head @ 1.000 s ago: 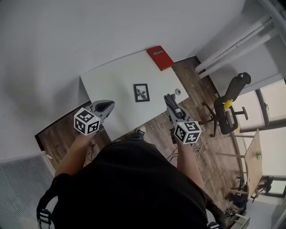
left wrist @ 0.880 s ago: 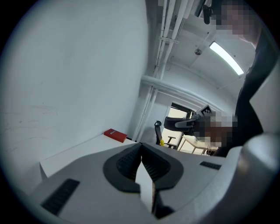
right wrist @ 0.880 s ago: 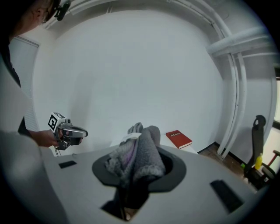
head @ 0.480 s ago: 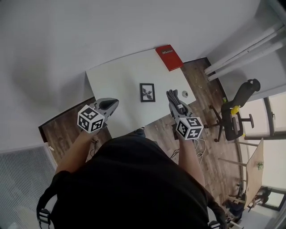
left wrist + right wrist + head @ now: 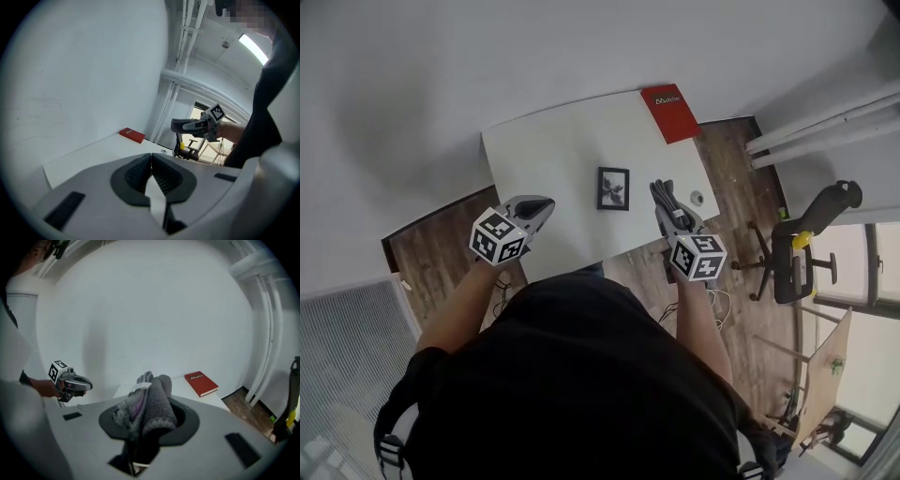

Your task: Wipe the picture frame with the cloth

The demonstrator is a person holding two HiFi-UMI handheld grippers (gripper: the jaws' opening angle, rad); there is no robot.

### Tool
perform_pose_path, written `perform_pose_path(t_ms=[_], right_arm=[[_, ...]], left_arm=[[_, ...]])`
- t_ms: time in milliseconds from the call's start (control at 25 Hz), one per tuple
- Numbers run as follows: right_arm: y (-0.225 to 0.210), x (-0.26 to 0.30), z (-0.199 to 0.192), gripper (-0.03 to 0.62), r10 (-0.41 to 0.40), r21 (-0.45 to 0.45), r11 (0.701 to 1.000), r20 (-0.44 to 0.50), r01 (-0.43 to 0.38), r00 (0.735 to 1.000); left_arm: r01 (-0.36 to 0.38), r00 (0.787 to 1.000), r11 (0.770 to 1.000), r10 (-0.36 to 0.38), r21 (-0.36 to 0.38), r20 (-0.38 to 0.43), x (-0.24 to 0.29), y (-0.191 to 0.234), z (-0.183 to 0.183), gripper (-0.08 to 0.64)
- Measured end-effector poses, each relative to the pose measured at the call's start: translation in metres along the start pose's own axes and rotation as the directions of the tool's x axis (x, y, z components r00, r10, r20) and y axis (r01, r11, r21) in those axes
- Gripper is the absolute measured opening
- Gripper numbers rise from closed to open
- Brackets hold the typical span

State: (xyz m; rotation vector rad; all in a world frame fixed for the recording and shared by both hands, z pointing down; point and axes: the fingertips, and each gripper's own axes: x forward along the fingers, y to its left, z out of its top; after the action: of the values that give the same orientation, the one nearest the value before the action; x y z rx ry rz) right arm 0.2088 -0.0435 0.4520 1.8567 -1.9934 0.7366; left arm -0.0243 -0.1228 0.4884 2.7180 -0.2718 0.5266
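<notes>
A small black picture frame [image 5: 613, 187] lies flat in the middle of the white table [image 5: 544, 155]. My right gripper [image 5: 667, 208] hovers just right of the frame, over the table's near edge, shut on a bunched grey cloth [image 5: 659, 191]. In the right gripper view the cloth [image 5: 149, 405] fills the jaws and sticks out past them. My left gripper [image 5: 538, 207] hangs over the table's near left edge, left of the frame, its jaws shut with nothing between them [image 5: 151, 161]. Neither gripper view shows the frame.
A red book [image 5: 670, 99] lies at the table's far right corner. A small round grey object [image 5: 697, 196] sits near the right edge. An office chair [image 5: 811, 246] stands on the wood floor to the right. A white wall runs behind the table.
Both grippers have come down and forward, closer to the table's near edge. The right one with the cloth now reaches beside the frame. Both jaws stay as they were.
</notes>
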Motion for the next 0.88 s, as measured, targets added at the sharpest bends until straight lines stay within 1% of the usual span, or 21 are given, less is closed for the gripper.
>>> perform_pose_path(t_ms=[200,400,600,880], right_arm=[[-0.017,0.028,-0.007,0.107,0.03,-0.014,0.999,-0.065,-0.031,0.997],[-0.033,0.059,-0.015,0.107,0.054,-0.052,0.997,-0.136,-0.061,0.989],[-0.044,0.09,-0.025,0.107,0.081,-0.105,0.989,-0.22,-0.106,0.972],[-0.053,0.13,-0.042,0.107,0.109,-0.177,0.97,-0.308,-0.169,0.945]], left_arm=[[-0.004,1.0,1.0,0.004,-0.024,-0.022,0.029,0.006,-0.008,0.011],[-0.013,0.998,1.0,0.012,-0.011,-0.061,0.057,0.013,-0.016,0.011],[-0.017,0.996,0.999,0.012,-0.051,-0.093,0.08,0.02,-0.032,0.011],[-0.046,0.992,0.996,0.036,-0.076,-0.124,0.112,0.026,-0.053,0.011]])
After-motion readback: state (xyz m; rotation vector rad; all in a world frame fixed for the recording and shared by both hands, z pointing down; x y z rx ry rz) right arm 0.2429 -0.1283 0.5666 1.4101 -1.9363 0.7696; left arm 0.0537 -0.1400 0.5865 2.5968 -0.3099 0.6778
